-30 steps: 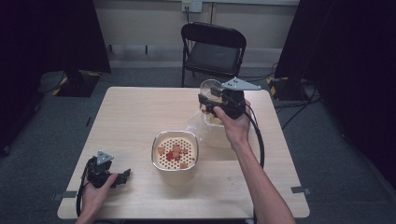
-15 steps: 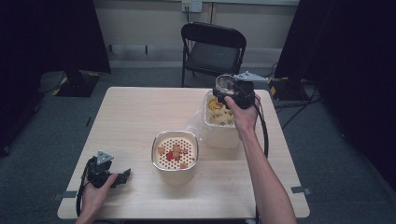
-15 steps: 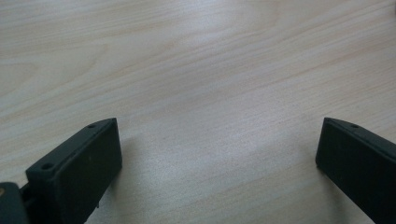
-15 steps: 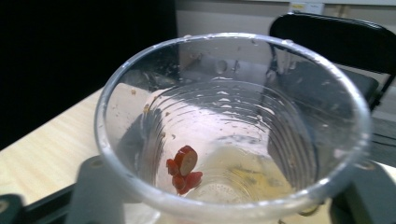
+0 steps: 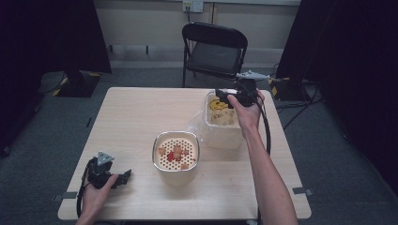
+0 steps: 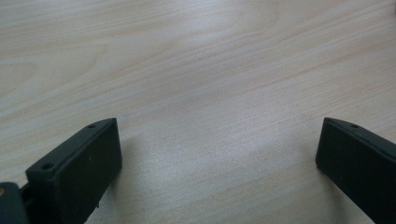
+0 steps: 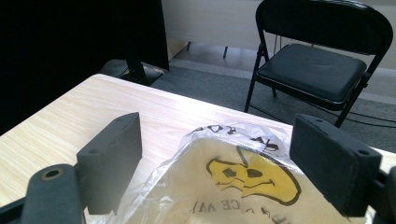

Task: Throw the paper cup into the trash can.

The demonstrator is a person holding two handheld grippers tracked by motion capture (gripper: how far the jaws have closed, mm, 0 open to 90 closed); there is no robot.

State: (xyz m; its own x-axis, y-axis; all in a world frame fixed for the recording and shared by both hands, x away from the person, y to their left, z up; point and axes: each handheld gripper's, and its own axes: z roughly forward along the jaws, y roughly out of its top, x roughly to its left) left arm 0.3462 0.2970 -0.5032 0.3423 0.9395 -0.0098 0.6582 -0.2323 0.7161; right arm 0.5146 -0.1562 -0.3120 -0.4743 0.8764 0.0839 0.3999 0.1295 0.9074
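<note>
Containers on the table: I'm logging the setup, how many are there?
2. A perforated-lid container sits near the table's middle; a bag-lined container stands beyond it toward the right, under the right claw.

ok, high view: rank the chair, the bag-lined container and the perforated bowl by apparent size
1. Chair, largest, though farthest from the camera.
2. Bag-lined container, partly behind the right gripper.
3. Perforated bowl, only a little smaller than the container, so the last two are close.

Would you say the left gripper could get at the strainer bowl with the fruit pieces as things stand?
Probably yes. The left gripper rests open on the table, and only bare tabletop lies between it and the strainer bowl; the plastic bag and right gripper sit beyond.
</note>
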